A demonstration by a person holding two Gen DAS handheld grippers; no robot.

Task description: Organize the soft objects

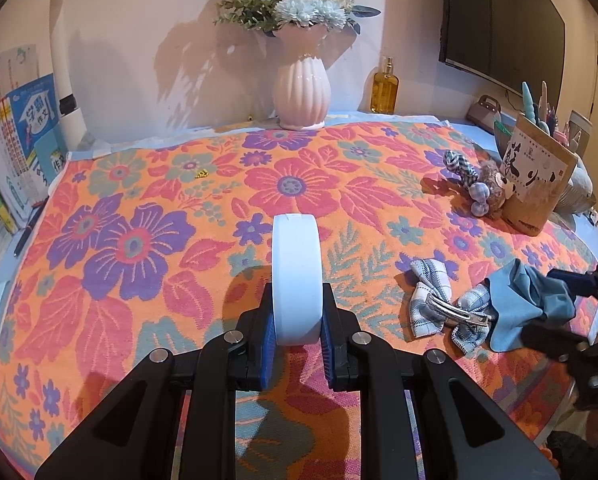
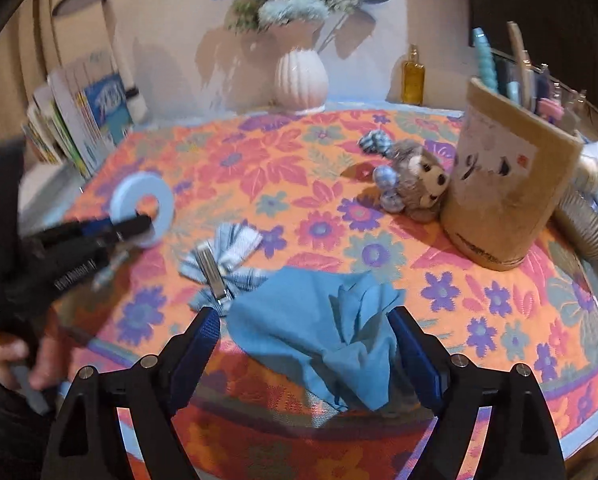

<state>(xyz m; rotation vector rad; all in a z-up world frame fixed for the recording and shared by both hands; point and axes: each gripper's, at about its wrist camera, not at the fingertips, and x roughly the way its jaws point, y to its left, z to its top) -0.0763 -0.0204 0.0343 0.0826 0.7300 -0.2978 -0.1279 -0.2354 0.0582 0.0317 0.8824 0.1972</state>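
My left gripper (image 1: 297,330) is shut on a white ring-shaped roll (image 1: 297,276), held upright on edge over the floral cloth; it shows as a pale blue ring (image 2: 143,208) in the right wrist view. My right gripper (image 2: 305,344) is open, its jaws standing either side of a crumpled blue cloth (image 2: 323,328) near the table's front edge; the cloth (image 1: 527,304) also shows in the left wrist view. A plaid hair bow with a metal clip (image 2: 223,268) lies just left of the cloth. A small plush bear (image 2: 417,180) leans against a cardboard box (image 2: 507,184).
A pink vase with flowers (image 1: 301,92) and an amber bottle (image 1: 385,88) stand at the back wall. Books (image 1: 27,140) stand at the left edge. The cardboard box holds pens. A silver hose (image 2: 591,224) lies at the right. A monitor (image 1: 503,28) hangs at the back right.
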